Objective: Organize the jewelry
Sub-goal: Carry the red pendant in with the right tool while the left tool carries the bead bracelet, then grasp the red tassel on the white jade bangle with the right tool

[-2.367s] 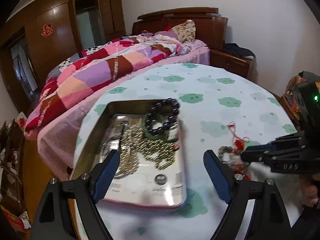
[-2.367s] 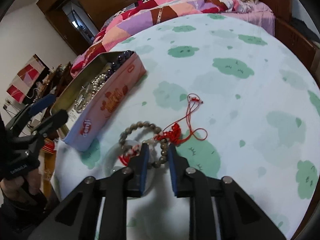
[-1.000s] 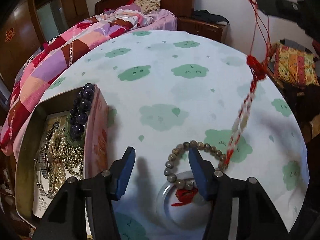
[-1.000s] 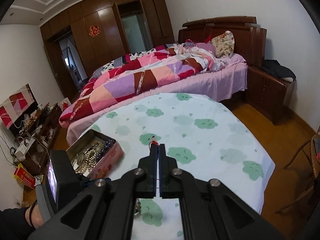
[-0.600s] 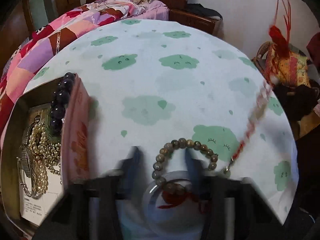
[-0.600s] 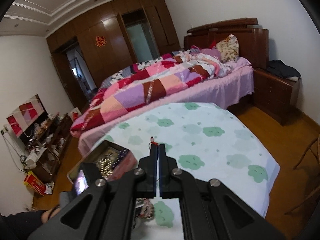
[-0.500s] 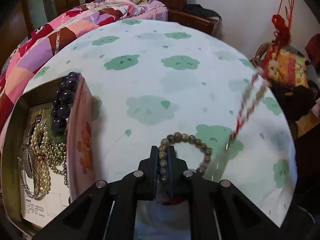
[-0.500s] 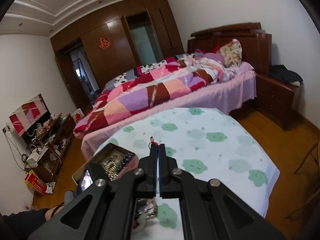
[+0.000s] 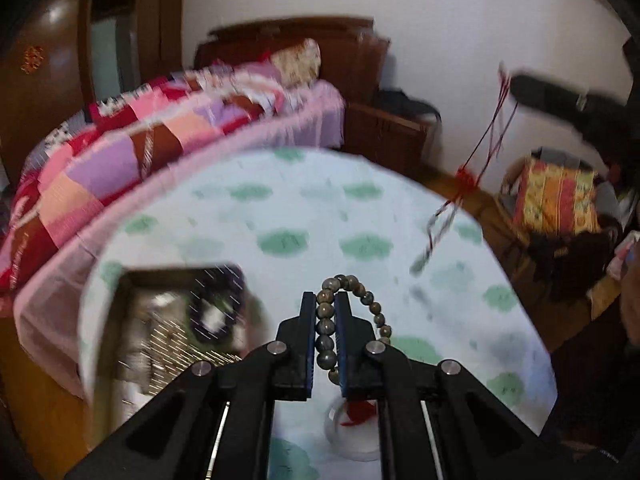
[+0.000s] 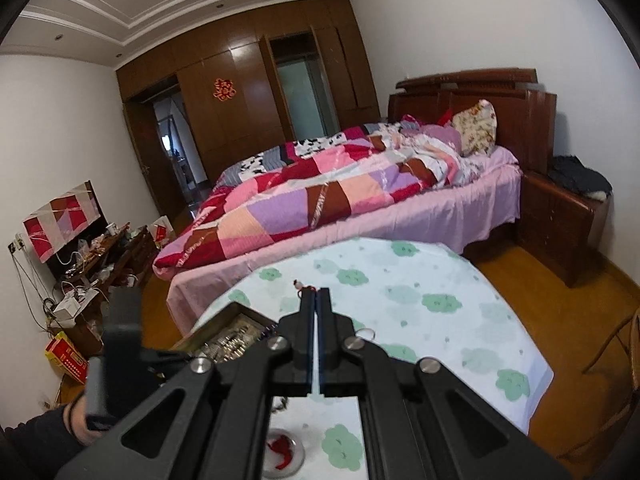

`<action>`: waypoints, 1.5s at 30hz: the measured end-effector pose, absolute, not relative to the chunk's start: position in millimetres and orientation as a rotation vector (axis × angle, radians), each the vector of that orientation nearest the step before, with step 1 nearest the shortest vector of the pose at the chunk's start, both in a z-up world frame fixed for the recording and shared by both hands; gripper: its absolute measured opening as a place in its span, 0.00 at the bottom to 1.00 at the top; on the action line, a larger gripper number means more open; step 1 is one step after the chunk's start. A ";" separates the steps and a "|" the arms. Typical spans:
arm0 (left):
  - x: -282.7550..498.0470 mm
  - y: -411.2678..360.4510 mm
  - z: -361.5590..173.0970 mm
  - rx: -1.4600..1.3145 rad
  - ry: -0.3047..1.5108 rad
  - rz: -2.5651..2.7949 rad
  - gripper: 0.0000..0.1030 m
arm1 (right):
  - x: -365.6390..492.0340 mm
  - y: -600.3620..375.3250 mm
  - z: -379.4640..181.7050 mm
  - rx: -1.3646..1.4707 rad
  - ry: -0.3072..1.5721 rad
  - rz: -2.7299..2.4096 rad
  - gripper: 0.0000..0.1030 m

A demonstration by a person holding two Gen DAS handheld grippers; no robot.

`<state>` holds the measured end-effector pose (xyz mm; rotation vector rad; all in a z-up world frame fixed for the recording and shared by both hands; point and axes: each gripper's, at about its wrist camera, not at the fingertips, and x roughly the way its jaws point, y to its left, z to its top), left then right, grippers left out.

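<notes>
L gripper (image 9: 323, 312), lower centre of the left wrist view: jaws nearly together, pads clamped on the grey-green bead bracelet (image 9: 354, 296). The loop stands up out of the tips and hangs off to the right, clear of the tabletop. Its jaws have just been closing, w/ the beads between them.

R gripper (image 10: 315, 294), centre-bottom of the right wrist view: jaws fully together, pinching the red cord (image 9: 486, 148). A small knot end pokes out at the tips. In the left wrist view this gripper is a dark blur at upper right; the cord drops from it through a red knot to a blurred pale tail above the table's right side.

Jewelry tin (image 9: 168, 320), lower left of the left view, blurred: pearl strands and dark beads inside. Round table w/ green-cloud cloth (image 9: 304, 216) below it all. Clear dish (image 9: 352, 436) w/ sth red in it sits at bottom centre, partly hidden behind the L gripper's fingers. Bed w/ patchwork quilt (image 10: 320, 196) behind the table, wooden nightstand (image 10: 560, 216) at right. Person's hand (image 10: 82, 420) at lower left of the right view, on the L gripper's handle.
</notes>
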<state>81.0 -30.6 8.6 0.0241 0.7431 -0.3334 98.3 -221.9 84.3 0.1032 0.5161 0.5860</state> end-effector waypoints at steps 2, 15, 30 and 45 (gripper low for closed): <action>80.6 -19.5 23.5 0.019 0.712 -0.313 0.07 | 97.4 -214.7 94.2 0.095 0.501 0.603 0.02; 77.4 81.0 26.9 -0.003 0.686 -0.037 0.08 | 90.0 -98.8 121.9 -0.030 0.467 0.785 0.02; 90.3 88.9 -51.0 0.033 0.810 -0.003 0.09 | 127.3 -51.1 -7.2 -0.093 0.795 0.767 0.02; 77.3 83.2 -46.1 0.108 0.779 0.063 0.75 | 113.6 -104.5 -23.7 -0.069 0.845 0.733 0.42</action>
